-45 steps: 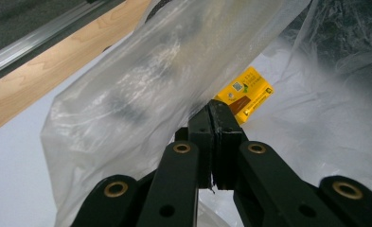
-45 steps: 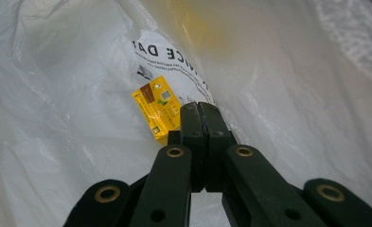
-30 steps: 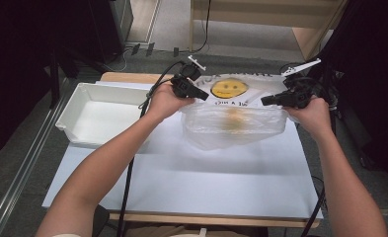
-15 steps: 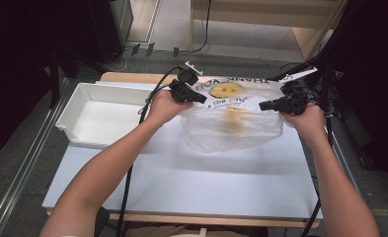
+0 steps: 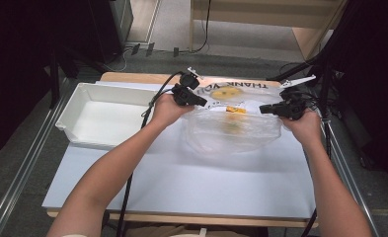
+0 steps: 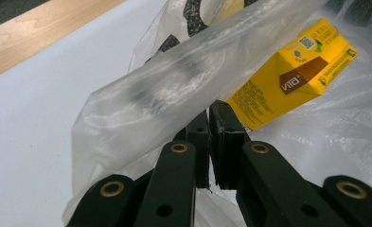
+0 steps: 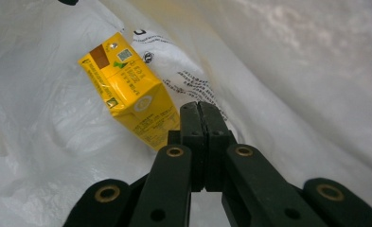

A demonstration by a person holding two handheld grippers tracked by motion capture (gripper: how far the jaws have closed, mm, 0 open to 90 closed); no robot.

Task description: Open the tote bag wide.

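A clear plastic bag (image 5: 233, 131) with a yellow smiley print and black lettering rests on the white table (image 5: 181, 177), its mouth stretched between both grippers. Inside it lies a yellow drink carton (image 5: 236, 110), tilted (image 6: 292, 71) (image 7: 131, 90). My left gripper (image 5: 201, 102) is shut on the bag's left rim, and a rolled band of bag film (image 6: 174, 90) crosses just past the tips of my left gripper (image 6: 211, 113). My right gripper (image 5: 263, 108) is shut on the right rim, with bag film (image 7: 292, 71) all around my right gripper (image 7: 199, 108).
A white rectangular tray (image 5: 83, 94) stands on the table's left side, close to the left forearm. A wooden strip (image 5: 132, 77) runs along the far edge. Dark stands and cables (image 5: 325, 74) crowd the right side. Open white tabletop lies in front of the bag.
Both hands have come down with the bag. The bag has settled lower and flatter on the table, and its printed side has tipped away toward the far edge.
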